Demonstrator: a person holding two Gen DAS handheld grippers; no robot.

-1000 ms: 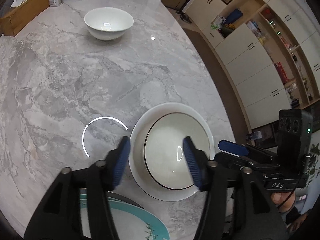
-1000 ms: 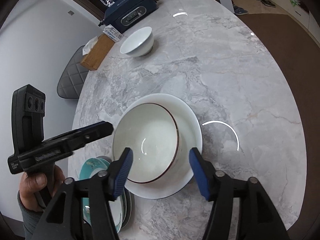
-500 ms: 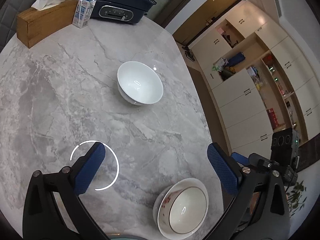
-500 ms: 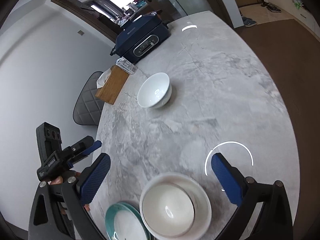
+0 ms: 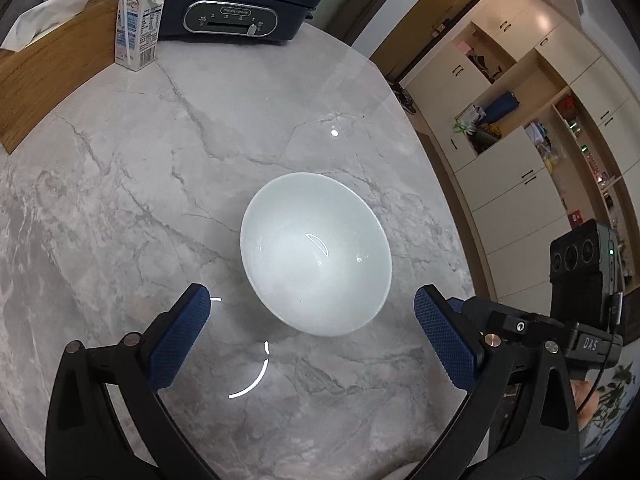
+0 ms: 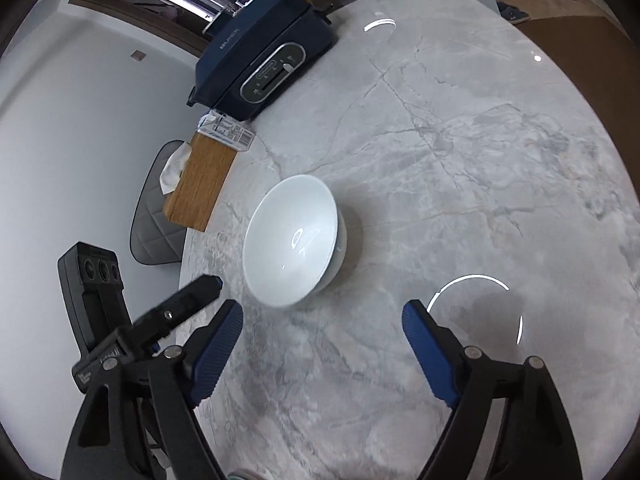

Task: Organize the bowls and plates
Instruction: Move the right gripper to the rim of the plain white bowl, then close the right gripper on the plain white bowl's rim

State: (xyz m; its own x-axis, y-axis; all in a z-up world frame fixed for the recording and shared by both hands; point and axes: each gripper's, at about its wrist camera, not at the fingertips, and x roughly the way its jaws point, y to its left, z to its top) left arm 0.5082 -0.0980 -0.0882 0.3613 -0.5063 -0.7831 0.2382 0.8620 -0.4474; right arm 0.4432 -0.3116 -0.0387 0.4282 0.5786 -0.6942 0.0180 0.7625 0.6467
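On the marble table [image 5: 120, 208], the left gripper [image 5: 310, 320] hangs with jaws spread wide, the white bowl [image 5: 316, 254] just ahead at twelve o'clock (untouched). The right gripper [image 6: 322, 326] is narrowing its empty jaws, the bowl at eleven o'clock.

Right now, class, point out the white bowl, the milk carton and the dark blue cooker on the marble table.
white bowl [image 5: 316, 256], left wrist view, on its inner bottom.
milk carton [image 5: 136, 30], left wrist view, on its printed side face.
dark blue cooker [image 6: 266, 62], right wrist view, on its front, above the control panel.
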